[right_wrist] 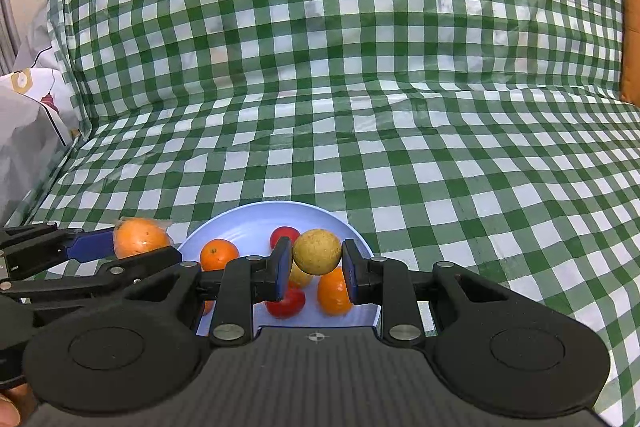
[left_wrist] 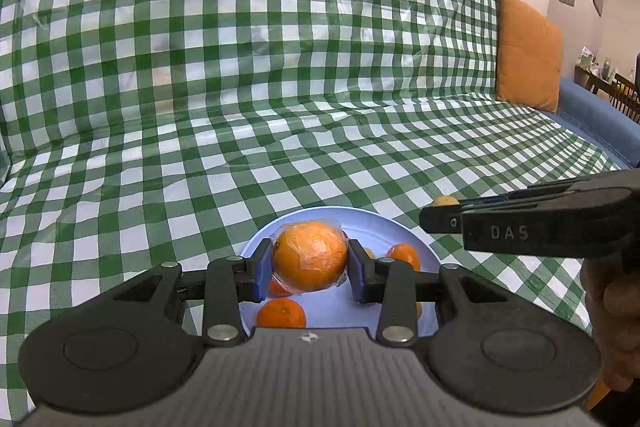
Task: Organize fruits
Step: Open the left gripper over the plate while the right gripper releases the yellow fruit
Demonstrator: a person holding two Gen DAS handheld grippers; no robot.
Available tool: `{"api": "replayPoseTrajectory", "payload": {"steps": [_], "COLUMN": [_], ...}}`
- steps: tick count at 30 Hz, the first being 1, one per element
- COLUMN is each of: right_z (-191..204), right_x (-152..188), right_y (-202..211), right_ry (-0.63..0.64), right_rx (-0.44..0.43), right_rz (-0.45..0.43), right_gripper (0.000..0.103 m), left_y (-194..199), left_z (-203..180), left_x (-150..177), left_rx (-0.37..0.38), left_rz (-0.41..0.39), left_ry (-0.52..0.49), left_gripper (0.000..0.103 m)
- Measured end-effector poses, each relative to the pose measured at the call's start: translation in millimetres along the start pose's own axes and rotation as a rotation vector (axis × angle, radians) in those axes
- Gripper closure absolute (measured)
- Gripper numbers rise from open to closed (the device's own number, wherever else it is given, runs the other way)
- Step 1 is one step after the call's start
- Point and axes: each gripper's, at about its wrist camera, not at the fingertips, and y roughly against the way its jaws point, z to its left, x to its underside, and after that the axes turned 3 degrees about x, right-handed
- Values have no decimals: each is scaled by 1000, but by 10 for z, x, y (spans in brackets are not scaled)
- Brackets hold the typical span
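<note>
A green-and-white checked cloth (left_wrist: 280, 87) is seen draped over the whole sofa, seat and backrest alike, and an orange cushion (left_wrist: 528, 55) is propped at its far right end. On the seat a light blue plate (right_wrist: 256, 223) is set, and fruit is gathered in it: a mandarin (right_wrist: 219, 253) at the left, a red fruit (right_wrist: 282, 235) towards the back, another red one (right_wrist: 289, 303) nearer the front, an orange fruit (right_wrist: 333, 291) beside that. Above the plate the left claw (left_wrist: 309, 263) is held, and it is clamped on a plastic-wrapped orange (left_wrist: 309, 255), blue pads pressed to both sides of the wrap. More mandarins are glimpsed beneath it in the left wrist view, one (left_wrist: 281, 313) at the near rim. Just to its right, the right claw (right_wrist: 316, 263) is closed around a small yellow-brown round fruit (right_wrist: 317, 251), which is carried clear above the plate's contents.
</note>
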Motion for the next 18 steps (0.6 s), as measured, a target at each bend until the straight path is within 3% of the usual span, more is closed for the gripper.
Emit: {"api": "replayPoseTrajectory", "payload": {"steps": [18], "right_z": [8], "right_x": [8], "right_y": [-11], "right_ry": [25], "right_rx": [-24], "right_rz": [0], "right_gripper": [75], "left_y": [10], "left_z": [-31], "left_x": [-14], "left_rx": [2], "left_rz": [-4], "left_ry": [7], "left_gripper": [61]}}
